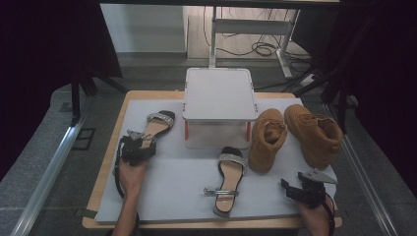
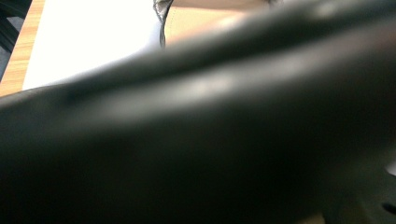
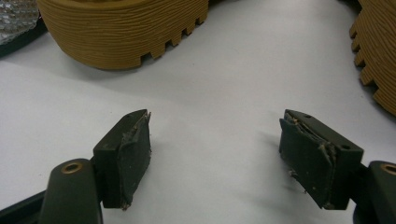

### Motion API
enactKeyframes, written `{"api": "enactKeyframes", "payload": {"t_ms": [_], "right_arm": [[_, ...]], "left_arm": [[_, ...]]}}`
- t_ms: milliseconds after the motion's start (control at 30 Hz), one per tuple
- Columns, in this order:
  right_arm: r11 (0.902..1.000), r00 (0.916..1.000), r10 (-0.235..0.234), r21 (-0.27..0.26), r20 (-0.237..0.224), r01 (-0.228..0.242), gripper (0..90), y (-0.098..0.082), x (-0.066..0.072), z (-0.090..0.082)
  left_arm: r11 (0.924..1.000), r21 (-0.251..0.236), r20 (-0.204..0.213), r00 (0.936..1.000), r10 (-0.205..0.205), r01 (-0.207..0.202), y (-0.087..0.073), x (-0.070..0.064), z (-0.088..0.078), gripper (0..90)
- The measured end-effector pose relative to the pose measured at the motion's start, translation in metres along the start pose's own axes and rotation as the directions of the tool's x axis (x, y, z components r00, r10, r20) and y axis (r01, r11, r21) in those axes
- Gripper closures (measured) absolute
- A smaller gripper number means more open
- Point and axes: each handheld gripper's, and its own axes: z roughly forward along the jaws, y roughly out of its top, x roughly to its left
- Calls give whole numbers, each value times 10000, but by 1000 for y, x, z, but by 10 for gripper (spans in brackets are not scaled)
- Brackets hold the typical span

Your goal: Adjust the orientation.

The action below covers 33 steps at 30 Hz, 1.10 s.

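The left claw (image 1: 139, 143) seems clamped on the left sandal's (image 1: 158, 124) heel end; next, lift it clear. The right claw (image 3: 215, 158) rests apart, empty, near 2 tan boots (image 1: 268, 140).

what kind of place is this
Probably a lab or recording workspace, not a home: shoes laid out on a white mat over a small wooden table, a white shelf stand, and loose cables on the floor.
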Motion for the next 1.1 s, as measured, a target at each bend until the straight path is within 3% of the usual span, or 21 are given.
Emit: {"api": "enactKeyframes", "payload": {"t_ms": [633,733,1100], "right_arm": [[10000,10000,4,-2,6,-4,251,0,0,0],[10000,10000,5,-3,8,-5,251,0,0,0],[10000,10000,5,-2,11,-5,251,0,0,0]], "left_arm": [[9998,5,565,9982,194,-195,-17,0,-31,383],[9999,29,856,9963,94,-97,-21,3,-34,382],[9999,-10,947,9954,133,-133,-29,2,-48,382]]}}
